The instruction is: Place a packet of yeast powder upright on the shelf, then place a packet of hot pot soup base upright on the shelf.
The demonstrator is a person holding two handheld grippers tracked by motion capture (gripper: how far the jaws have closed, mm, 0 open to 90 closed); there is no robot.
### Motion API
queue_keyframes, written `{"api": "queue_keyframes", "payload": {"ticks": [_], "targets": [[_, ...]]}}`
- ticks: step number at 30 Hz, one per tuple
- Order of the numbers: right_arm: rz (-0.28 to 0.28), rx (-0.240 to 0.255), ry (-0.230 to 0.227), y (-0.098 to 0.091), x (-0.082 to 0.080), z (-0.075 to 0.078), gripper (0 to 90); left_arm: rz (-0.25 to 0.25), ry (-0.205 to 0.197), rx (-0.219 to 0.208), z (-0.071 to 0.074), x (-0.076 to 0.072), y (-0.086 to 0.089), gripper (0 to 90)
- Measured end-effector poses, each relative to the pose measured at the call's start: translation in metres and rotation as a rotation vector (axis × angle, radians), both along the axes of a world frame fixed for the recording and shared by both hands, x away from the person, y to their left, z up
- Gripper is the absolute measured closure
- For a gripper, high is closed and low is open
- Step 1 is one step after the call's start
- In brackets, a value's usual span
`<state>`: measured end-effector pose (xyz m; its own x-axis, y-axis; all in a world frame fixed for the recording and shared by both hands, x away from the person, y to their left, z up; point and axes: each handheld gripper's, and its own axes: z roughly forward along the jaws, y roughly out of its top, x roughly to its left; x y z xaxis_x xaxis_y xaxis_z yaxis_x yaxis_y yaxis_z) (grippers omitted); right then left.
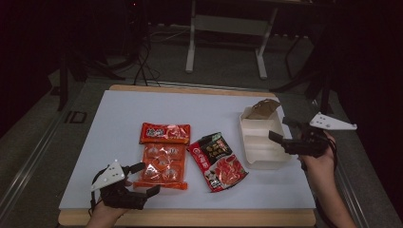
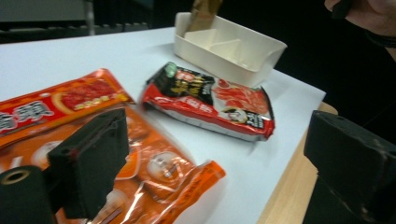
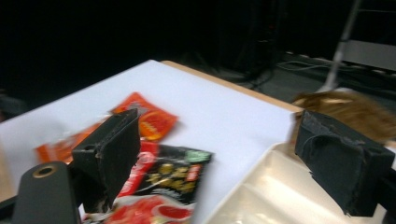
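the right hand-held gripper (image 1: 281,129) hangs over the right edge of the cream tray (image 1: 254,142), its jaws wide apart with nothing between them; in the right gripper view (image 3: 219,163) the tray's pale floor (image 3: 261,196) lies under the gap. a brown packet (image 1: 263,108) stands in the tray's far compartment, tilted, blurred in the right gripper view (image 3: 355,109). the tray sits at the right of the white surface (image 1: 119,123). just left of it lies a red-and-black pouch (image 1: 217,161), flat, apart from the tray. left of that lies an orange pack (image 1: 161,164) with a smaller red pack (image 1: 165,133) at its far end, touching it. the left hand-held gripper (image 1: 145,179) is at the near left, jaws open and empty, one beside the orange pack's near corner; in the left gripper view (image 2: 215,154) that pack (image 2: 159,168) lies under the left jaw.
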<state>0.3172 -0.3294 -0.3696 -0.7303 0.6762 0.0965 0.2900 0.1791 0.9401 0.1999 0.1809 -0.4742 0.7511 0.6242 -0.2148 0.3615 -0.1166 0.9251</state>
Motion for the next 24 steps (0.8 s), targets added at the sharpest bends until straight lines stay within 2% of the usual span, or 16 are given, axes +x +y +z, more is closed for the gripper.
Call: {"api": "queue_keyframes", "payload": {"ticks": [6,8,11,15,18,20,22,24], "targets": [[0.015,-0.008,-0.011,0.009,-0.029,-0.009,15.2,-0.04,0.002,0.002,0.002,0.008,-0.018,12.4],[0.009,-0.022,-0.021,0.011,-0.037,-0.012,16.3,-0.053,-0.002,0.011,0.003,0.01,-0.024,13.4],[0.007,-0.017,-0.021,0.014,-0.047,-0.016,16.6,-0.072,-0.006,0.025,0.004,0.012,-0.032,14.4],[0.001,0.005,-0.031,0.017,-0.061,-0.018,17.9,-0.091,-0.001,0.036,0.004,0.016,-0.042,15.3],[-0.007,0.022,-0.055,0.018,-0.071,-0.02,17.2,-0.101,-0.004,0.047,0.005,0.018,-0.049,16.0],[-0.026,0.028,-0.067,0.019,-0.078,-0.022,16.1,-0.103,-0.01,0.057,0.005,0.02,-0.055,18.9],[-0.058,0.048,-0.064,0.02,-0.084,-0.024,14.3,-0.135,-0.013,0.049,0.005,0.021,-0.062,24.4],[-0.074,0.064,-0.063,0.018,-0.089,-0.026,14.3,-0.141,-0.031,0.069,0.006,0.022,-0.07,29.4]]}}
